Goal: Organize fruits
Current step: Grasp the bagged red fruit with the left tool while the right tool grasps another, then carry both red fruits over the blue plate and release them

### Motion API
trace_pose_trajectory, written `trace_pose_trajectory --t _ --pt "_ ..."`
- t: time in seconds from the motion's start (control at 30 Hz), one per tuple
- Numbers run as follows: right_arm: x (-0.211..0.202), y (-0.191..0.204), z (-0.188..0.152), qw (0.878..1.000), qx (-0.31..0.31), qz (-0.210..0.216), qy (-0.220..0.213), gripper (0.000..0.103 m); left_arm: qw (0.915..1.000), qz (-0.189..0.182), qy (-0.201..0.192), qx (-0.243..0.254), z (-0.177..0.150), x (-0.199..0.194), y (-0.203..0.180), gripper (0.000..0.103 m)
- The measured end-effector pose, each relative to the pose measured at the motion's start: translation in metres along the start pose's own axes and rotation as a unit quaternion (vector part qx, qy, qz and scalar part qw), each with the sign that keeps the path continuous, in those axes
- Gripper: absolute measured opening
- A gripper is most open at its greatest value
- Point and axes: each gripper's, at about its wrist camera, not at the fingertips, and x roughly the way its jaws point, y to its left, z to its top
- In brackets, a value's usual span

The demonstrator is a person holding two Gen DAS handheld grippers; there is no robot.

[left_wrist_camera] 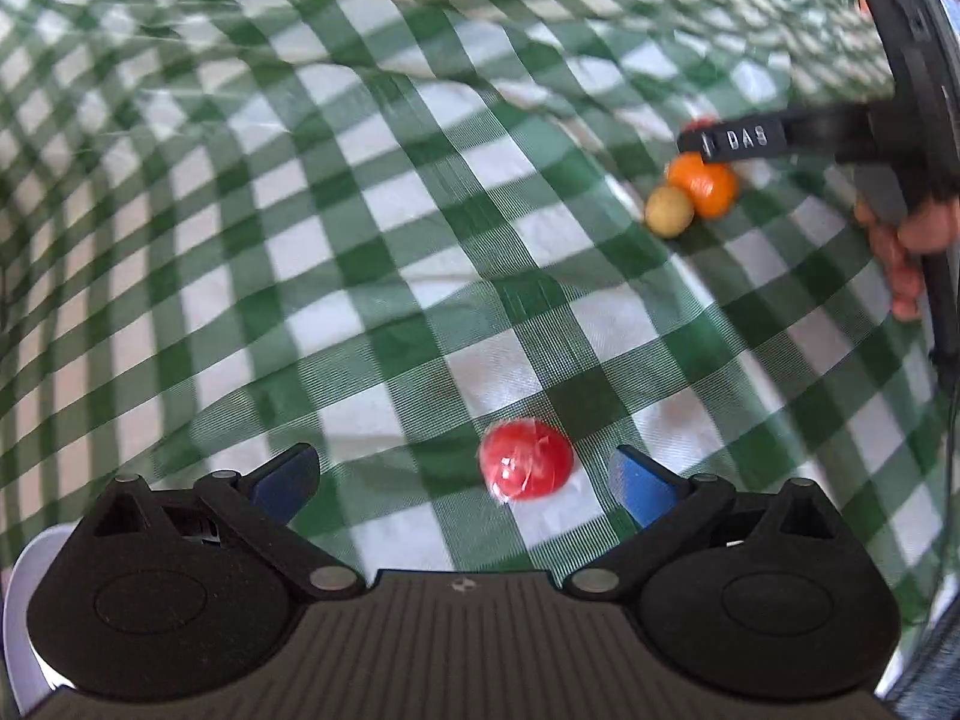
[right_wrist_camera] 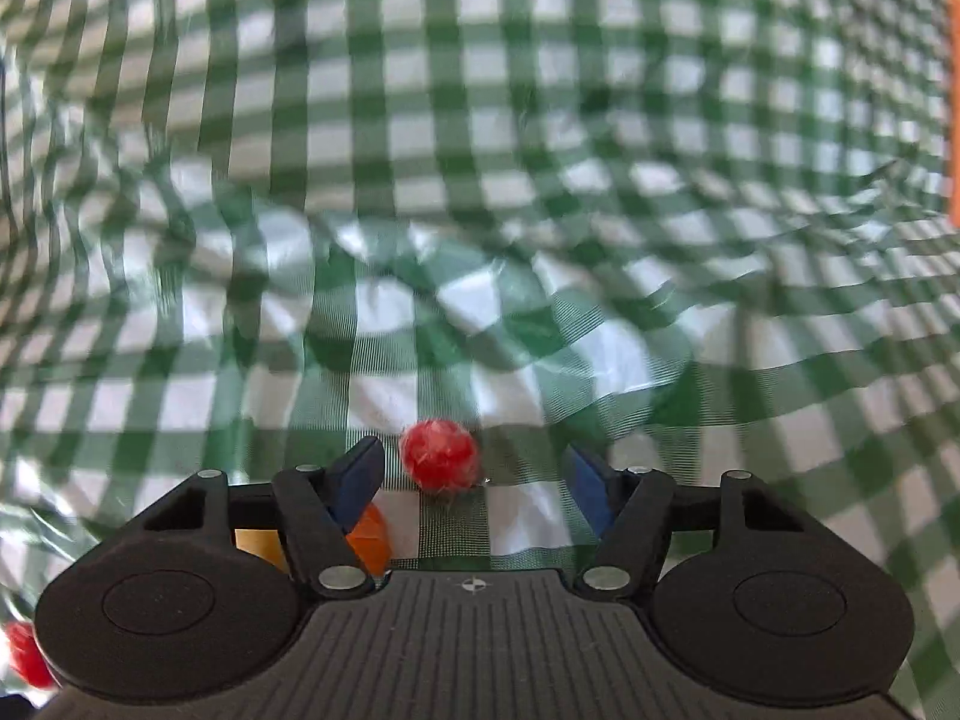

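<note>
A red round fruit [left_wrist_camera: 525, 459] lies on the green checked cloth between the spread blue fingers of my left gripper [left_wrist_camera: 465, 480], nearer the right finger. My left gripper is open. At the upper right of the left wrist view an orange fruit [left_wrist_camera: 703, 185] and a tan fruit [left_wrist_camera: 669, 211] sit together, with the other hand-held gripper above them. In the right wrist view another red fruit [right_wrist_camera: 440, 461] lies between the fingers of my open right gripper [right_wrist_camera: 474, 480], close to its left finger. An orange fruit [right_wrist_camera: 371, 540] shows under that finger.
The checked cloth [left_wrist_camera: 372, 192] is wrinkled, with raised folds [right_wrist_camera: 456, 300] ahead of my right gripper. A red fruit [right_wrist_camera: 24, 654] shows at the lower left edge of the right wrist view. A hand [left_wrist_camera: 906, 264] holds the right gripper's handle.
</note>
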Motion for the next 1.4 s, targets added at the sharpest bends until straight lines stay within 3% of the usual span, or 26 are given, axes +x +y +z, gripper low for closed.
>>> trace_pose_trajectory --t 0.07,0.1,0.13,0.17,0.27,0.4,0.57,0.77,1.03,1.17,1.4 --pt "0.012 -0.002 -0.002 1.0 0.006 -0.004 0.004 0.068 1.0 -0.002 -0.005 0.006 0.001 0.006 -0.003 0.091" --pt "0.014 -0.006 -0.002 1.0 0.024 0.003 -0.001 0.066 0.9999 -0.015 -0.007 0.004 0.002 0.006 -0.002 0.073" --pt "0.014 -0.007 -0.003 1.0 0.029 0.002 -0.004 0.06 0.9993 -0.037 -0.011 -0.003 0.003 0.003 -0.001 0.037" --pt "0.012 -0.004 -0.005 1.0 0.015 -0.01 -0.007 0.03 0.9987 -0.05 -0.009 -0.006 0.003 -0.002 0.001 0.036" --pt "0.003 0.007 -0.01 0.998 -0.04 -0.039 0.004 0.029 0.9988 -0.038 -0.03 0.001 0.0 -0.017 0.0 0.036" --pt "-0.027 -0.002 -0.015 0.998 -0.01 -0.067 -0.002 0.029 0.9984 -0.037 -0.041 -0.015 -0.005 -0.049 0.012 0.036" --pt "-0.11 -0.003 -0.026 0.997 0.025 -0.067 -0.041 0.029 0.9966 -0.027 -0.063 -0.046 -0.026 -0.115 0.039 0.036" --pt "-0.224 0.051 -0.063 0.997 0.003 -0.006 -0.076 0.029 0.9951 -0.003 -0.063 -0.076 -0.08 -0.193 0.071 0.036" --pt "-0.317 0.163 -0.103 0.988 -0.018 0.146 -0.053 0.029 0.9919 0.021 -0.044 -0.118 -0.167 -0.261 0.107 0.036" --pt "-0.346 0.211 -0.118 0.981 -0.068 0.173 -0.051 0.029 0.9882 0.032 -0.053 -0.14 -0.204 -0.288 0.121 0.036" --pt "-0.376 0.26 -0.146 0.973 -0.131 0.188 -0.029 0.029 0.9817 0.047 -0.077 -0.168 -0.246 -0.315 0.137 0.036"
